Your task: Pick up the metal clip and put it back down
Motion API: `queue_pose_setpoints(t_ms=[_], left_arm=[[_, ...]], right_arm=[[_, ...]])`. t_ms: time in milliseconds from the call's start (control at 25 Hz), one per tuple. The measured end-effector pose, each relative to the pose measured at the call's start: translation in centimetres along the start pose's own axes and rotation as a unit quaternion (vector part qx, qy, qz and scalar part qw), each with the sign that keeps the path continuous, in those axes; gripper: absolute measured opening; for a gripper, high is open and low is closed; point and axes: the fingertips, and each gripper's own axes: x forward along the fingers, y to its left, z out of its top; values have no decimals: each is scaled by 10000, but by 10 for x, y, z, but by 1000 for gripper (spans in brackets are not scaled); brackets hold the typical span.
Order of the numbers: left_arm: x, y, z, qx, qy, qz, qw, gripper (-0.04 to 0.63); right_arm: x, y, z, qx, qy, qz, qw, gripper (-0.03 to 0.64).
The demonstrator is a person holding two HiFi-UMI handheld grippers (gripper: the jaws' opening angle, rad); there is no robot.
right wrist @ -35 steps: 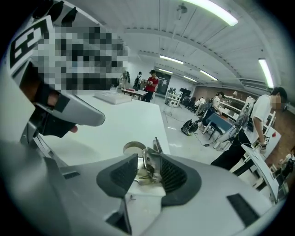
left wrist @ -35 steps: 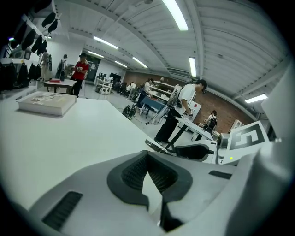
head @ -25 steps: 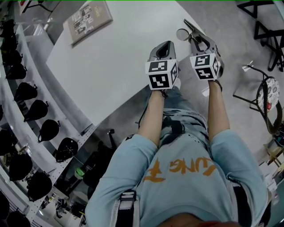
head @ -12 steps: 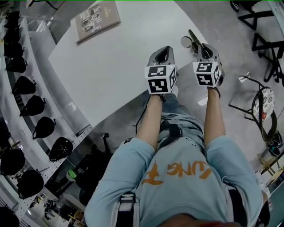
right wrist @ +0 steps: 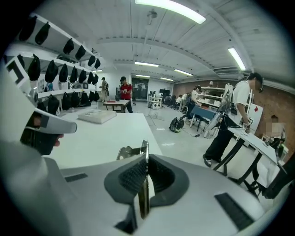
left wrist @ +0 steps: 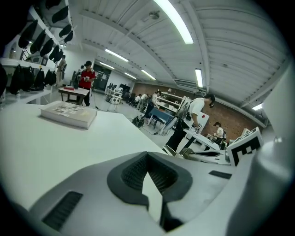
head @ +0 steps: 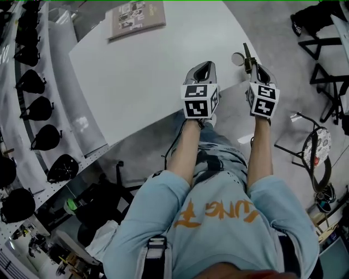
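The metal clip is a thin dark bar with a round loop. It juts forward from my right gripper at the right edge of the white table. In the right gripper view the clip stands edge-on between the ribbed pads; the right gripper is shut on it, its jaws having just been closing. My left gripper hovers over the table's near edge, a hand's width left of the right one. Its pads meet at the tips with nothing between them.
A flat book lies at the table's far end. Dark caps hang on a white rack along the left. Black stools and a wire stand are on the floor to the right. People stand further back.
The right gripper's jaws, wide around the clip a second ago, are now closed on it, and the gripper has rolled and risen. The left gripper has lifted slightly.
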Motion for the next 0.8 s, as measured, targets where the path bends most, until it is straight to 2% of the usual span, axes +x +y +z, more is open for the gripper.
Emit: queue_pose_setpoints(t_ms=[360,600,800], left_arm=[[-33,40,29,-235,-604,603,9961,9],[-70,93,53,-452,-1015,1121,9875,9],[-106,141,61,-695,-1275,1567,9769,9]], right_arm=[[5,48,49,-165,-497,736,9959,29],[15,109,88,-470,-731,1303,9877,29],[19,167,111,-699,-827,1757,9785,29]])
